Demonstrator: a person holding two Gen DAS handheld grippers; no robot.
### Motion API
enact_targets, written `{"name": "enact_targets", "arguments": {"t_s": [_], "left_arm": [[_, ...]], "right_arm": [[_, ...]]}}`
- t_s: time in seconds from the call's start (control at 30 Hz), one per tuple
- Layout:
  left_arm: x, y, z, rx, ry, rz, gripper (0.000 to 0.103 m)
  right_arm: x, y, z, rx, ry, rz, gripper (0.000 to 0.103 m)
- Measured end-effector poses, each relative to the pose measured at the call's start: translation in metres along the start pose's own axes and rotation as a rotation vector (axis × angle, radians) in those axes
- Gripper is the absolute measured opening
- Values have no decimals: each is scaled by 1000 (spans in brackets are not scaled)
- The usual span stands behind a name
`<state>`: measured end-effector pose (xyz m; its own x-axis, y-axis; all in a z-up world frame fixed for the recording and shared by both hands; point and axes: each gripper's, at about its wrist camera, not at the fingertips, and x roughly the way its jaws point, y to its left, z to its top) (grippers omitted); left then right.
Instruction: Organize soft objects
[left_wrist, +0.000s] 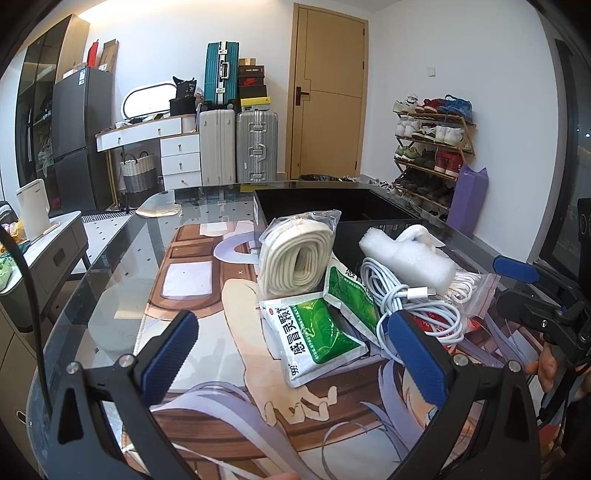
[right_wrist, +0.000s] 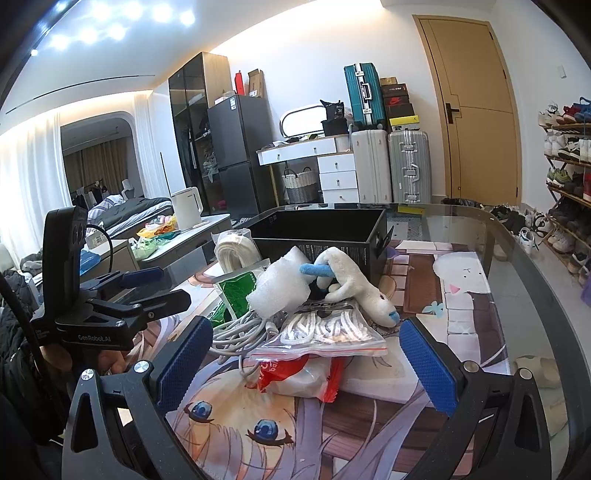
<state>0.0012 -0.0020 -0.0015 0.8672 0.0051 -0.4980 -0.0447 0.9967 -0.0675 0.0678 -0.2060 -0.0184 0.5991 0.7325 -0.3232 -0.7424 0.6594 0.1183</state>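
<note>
A pile of soft things lies on the table in front of a black open box (left_wrist: 317, 206) (right_wrist: 321, 229). It holds a bagged cream rope roll (left_wrist: 295, 258) (right_wrist: 232, 251), two green sachets (left_wrist: 317, 332) (left_wrist: 351, 291), a white cable (left_wrist: 413, 306) (right_wrist: 236, 328), white foam (left_wrist: 406, 258) (right_wrist: 280, 284), a white plush toy (right_wrist: 354, 284), a zip bag of white cord (right_wrist: 325, 332) and a red-and-white packet (right_wrist: 303, 376). My left gripper (left_wrist: 291, 328) is open and empty just before the sachets. My right gripper (right_wrist: 306, 339) is open and empty around the near edge of the zip bag.
The glass table (left_wrist: 122, 258) carries a printed anime mat (right_wrist: 258, 424). Suitcases (left_wrist: 255, 147), a white dresser (left_wrist: 177, 147), a shoe rack (left_wrist: 432, 155) and a door (left_wrist: 328, 92) stand beyond. A side table with a kettle (left_wrist: 33, 210) is at left.
</note>
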Motion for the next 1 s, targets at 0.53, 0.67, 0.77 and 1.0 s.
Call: {"name": "enact_targets", "arguments": {"t_s": [0.53,0.67,0.77,1.0], "left_arm": [[-2,0,0,1,-4,1,103],[-2,0,0,3,-4,0,103],[-2,0,0,1,-5,0,103],[-3,0,0,4,-7,0,103]], "right_arm": [[1,0,-3,-2,1,-8,103],[1,-3,-2,-8,2,-10,103],[1,-5,-2,-9,2,-13,103],[1,-11,-2,-12,1,-20,103]]}}
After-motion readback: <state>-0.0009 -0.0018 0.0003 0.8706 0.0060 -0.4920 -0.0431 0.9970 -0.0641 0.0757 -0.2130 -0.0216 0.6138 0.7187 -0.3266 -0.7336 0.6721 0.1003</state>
